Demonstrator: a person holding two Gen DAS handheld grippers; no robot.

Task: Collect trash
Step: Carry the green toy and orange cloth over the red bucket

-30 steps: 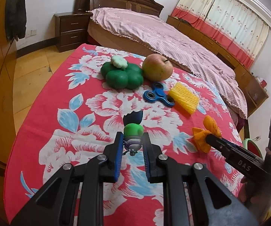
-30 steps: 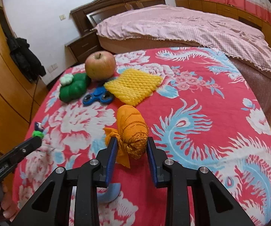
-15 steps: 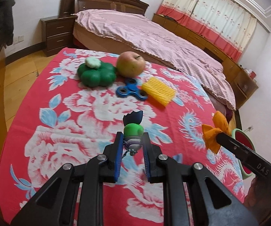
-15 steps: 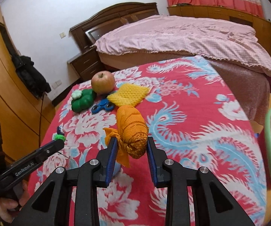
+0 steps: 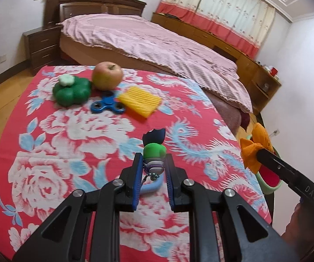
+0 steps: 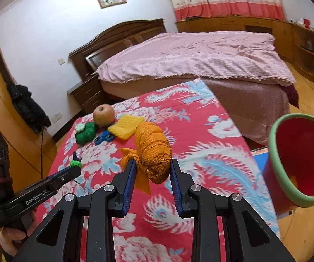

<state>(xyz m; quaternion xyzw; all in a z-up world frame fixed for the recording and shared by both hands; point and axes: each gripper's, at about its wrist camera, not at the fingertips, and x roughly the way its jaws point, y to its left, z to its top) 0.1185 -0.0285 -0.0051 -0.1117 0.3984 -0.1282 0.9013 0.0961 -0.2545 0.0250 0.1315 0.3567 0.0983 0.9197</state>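
The orange mesh bundle (image 6: 153, 151) looks light and squashy; it sits clamped across its fat middle in the right claw (image 6: 152, 170), held above the worktop (image 6: 211, 152) near the red bin (image 6: 296, 152). The left claw (image 5: 152, 170) is clamped on a small green-and-blue toy figure (image 5: 153, 150), probably hard and slippery. An apple (image 5: 107, 75) lies well apart.

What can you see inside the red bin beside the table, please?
Through the red bin's open mouth, mostly bare red wall shows, with a small orange-yellow patch low down near the rim. The near rim hides the bottom, so further contents cannot be seen.
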